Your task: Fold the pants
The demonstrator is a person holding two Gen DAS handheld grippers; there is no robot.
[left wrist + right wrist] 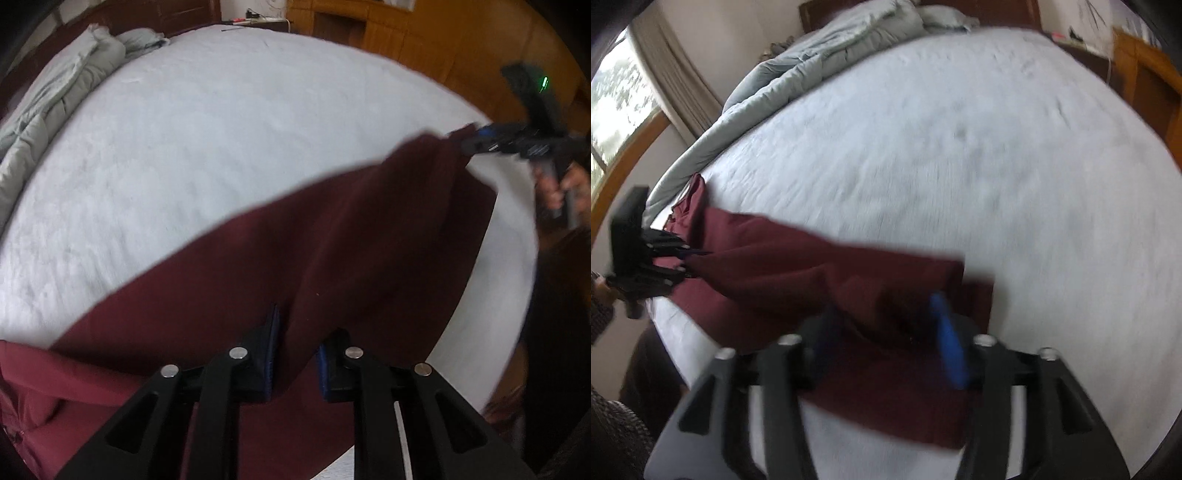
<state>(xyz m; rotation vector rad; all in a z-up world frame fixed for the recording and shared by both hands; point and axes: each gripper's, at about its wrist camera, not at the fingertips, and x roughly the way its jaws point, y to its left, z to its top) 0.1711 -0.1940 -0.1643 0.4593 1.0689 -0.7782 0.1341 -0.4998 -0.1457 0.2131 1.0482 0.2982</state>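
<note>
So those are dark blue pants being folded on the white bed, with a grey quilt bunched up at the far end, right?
Not quite: the pants are maroon, not dark blue, as the left wrist view shows plainly. The only blue is on the gripper pads. The rest holds: they lie on the white bed, with a grey quilt bunched up at the far end.

Maroon pants (229, 280) in left gripper (295, 354)
</note>
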